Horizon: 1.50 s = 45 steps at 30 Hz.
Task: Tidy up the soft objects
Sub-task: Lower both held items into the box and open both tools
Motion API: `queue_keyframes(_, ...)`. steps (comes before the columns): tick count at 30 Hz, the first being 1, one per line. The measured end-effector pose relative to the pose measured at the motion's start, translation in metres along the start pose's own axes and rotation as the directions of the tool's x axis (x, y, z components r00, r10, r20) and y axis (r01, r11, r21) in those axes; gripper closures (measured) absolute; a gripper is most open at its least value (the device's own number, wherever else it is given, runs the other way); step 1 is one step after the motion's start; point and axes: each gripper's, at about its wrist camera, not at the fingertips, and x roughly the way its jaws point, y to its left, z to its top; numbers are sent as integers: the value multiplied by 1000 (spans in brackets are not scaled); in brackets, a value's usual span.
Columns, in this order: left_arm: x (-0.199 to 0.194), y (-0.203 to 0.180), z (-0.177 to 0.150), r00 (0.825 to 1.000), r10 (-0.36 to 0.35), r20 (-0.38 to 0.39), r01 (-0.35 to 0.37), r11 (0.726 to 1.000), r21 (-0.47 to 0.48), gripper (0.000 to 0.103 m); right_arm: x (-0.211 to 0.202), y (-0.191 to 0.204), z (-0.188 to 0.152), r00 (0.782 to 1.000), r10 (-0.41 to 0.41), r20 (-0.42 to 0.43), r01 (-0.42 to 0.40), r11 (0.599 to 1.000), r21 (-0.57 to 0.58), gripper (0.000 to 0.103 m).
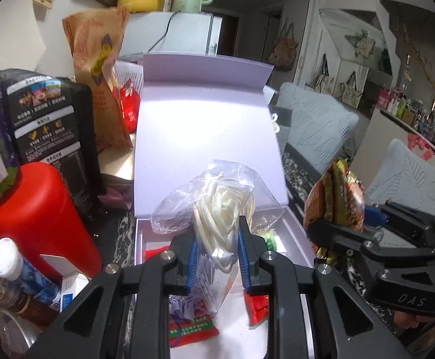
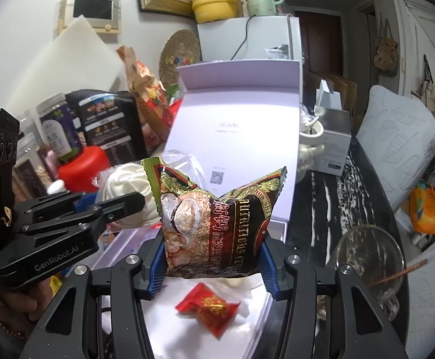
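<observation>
Left wrist cam: the left gripper [image 1: 216,248] is clamped tight on a clear plastic bag of white cord [image 1: 220,206], blue pads squeezing it from both sides. The bag hangs over the near end of the open white box [image 1: 208,125], whose lid stands up at the far end. On the box floor there's a red-and-green sachet [image 1: 192,329] just under the fingers and a small red packet [image 1: 257,308] next to the right pad. A red bottle [image 1: 37,218] sits on the counter just off the box's left edge, with a black snack bag [image 1: 49,131] behind it.

Right wrist cam: the right gripper [image 2: 214,257] is pinching a shiny cereal pouch [image 2: 217,221] by its lower sides, held upright above the box's near end. Below it a red candy wrapper [image 2: 208,308] lies on the white lining. An empty glass [image 2: 370,263] stands on the dark marbled counter [image 2: 331,203] past the box's right edge.
</observation>
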Motion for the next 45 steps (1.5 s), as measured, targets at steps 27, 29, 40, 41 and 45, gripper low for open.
queue_keyframes(27,61,14,-6,963,171,-208,-164,985,48,80,51,-26,-2,987,-55,-152,60,998,26,51)
queue_keyframes(29,62,14,-5,961,177,-212,-170,984,51,80,54,-27,-4,985,-60,-162,65,998,27,51)
queue_keyframes(40,81,12,-7,933,191,-305,-184,982,54,73,64,-29,-8,980,-65,-188,72,997,28,51)
queue_keyframes(41,82,12,-7,932,191,-308,-184,981,55,72,64,-28,-8,980,-62,-189,68,997,28,51)
queue_keyframes(45,81,10,-7,930,198,-310,-186,980,68,68,68,-28,-8,979,-60,-195,66,998,24,51)
